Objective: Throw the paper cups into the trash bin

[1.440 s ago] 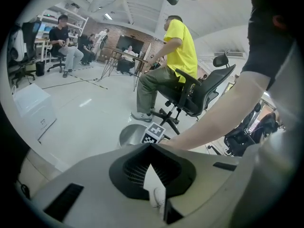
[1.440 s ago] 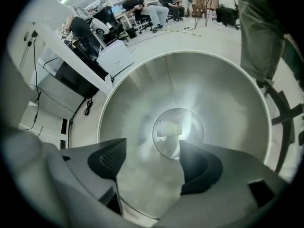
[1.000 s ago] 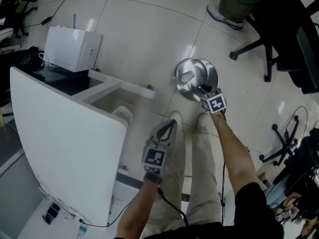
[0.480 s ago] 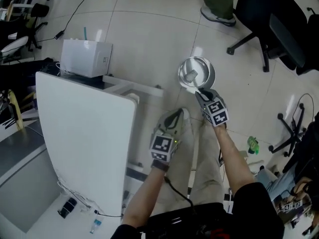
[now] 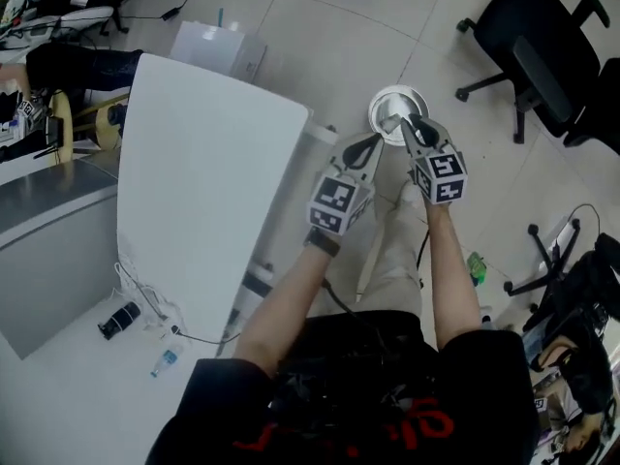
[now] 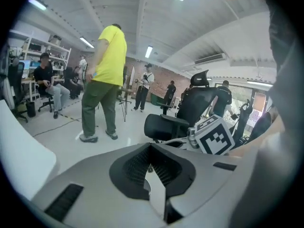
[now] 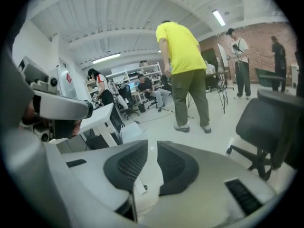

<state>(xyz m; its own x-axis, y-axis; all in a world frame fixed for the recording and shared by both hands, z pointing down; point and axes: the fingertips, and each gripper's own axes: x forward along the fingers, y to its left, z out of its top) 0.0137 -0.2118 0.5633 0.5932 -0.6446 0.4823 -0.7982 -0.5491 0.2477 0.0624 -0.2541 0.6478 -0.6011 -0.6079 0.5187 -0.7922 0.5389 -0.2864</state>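
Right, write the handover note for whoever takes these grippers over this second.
Left gripper: shut, empty.
Right gripper: jaws have just been closing, narrow gap left, nothing between them.
Round shiny metal trash bin: on the floor beside the white rectangular table, under both grippers in the head view. Whether a cup lies inside I cannot tell.
No paper cup visible anywhere else.
Left: check for more cups, bin any found.
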